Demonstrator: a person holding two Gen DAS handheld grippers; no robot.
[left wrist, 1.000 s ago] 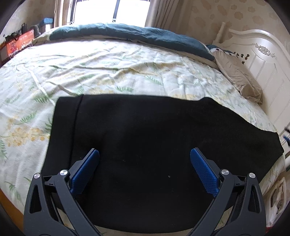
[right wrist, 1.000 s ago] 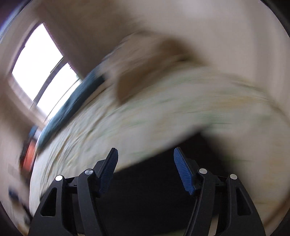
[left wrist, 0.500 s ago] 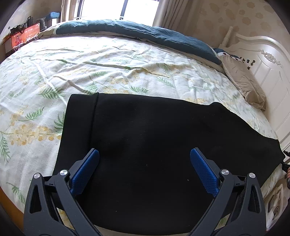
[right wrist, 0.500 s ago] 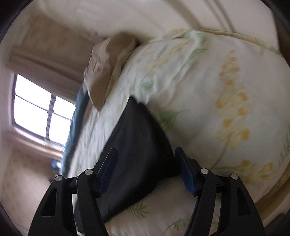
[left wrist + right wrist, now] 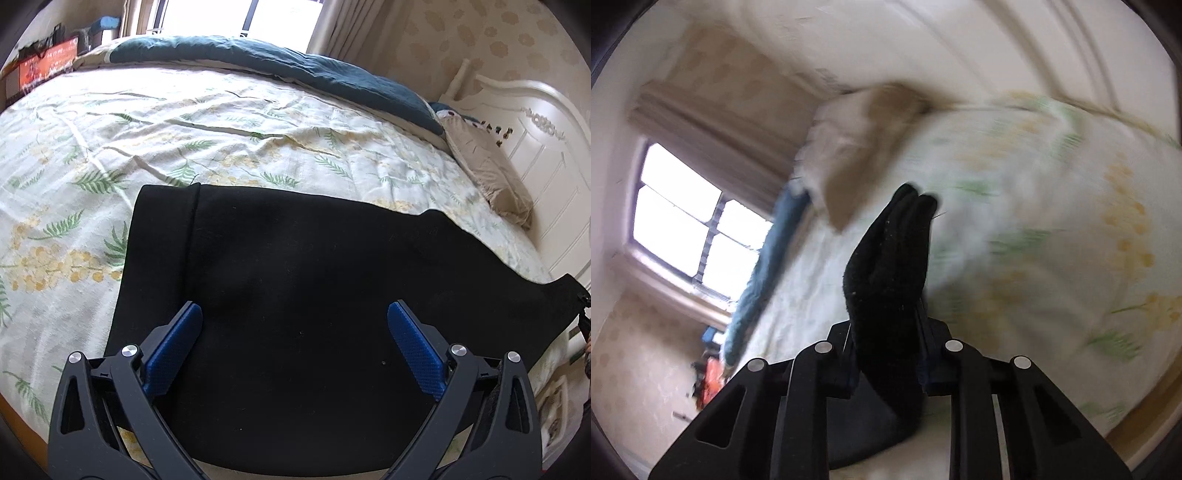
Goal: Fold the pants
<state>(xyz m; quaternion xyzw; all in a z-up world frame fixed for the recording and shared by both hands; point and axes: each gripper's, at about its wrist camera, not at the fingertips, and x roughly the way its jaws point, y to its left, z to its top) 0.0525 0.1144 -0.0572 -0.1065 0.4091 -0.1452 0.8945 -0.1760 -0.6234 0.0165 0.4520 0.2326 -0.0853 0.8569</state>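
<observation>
Black pants (image 5: 314,295) lie flat across the near part of the bed, waistband at the left, legs running off to the right edge. My left gripper (image 5: 295,332) hovers open above the pants, its blue pads wide apart and holding nothing. My right gripper (image 5: 886,332) is shut on a bunched end of the pants (image 5: 890,266), which sticks up between the fingers. The right wrist view is blurred.
The bed has a floral sheet (image 5: 184,122), a dark teal blanket (image 5: 277,70) along the far side and a beige pillow (image 5: 487,177) by the white headboard (image 5: 546,140). A window (image 5: 683,221) is at the left of the right wrist view.
My right gripper was open beside the pants' end and has closed on it, with the fabric now bunched between the fingers. My left gripper stayed open and shifted slightly over the pants.
</observation>
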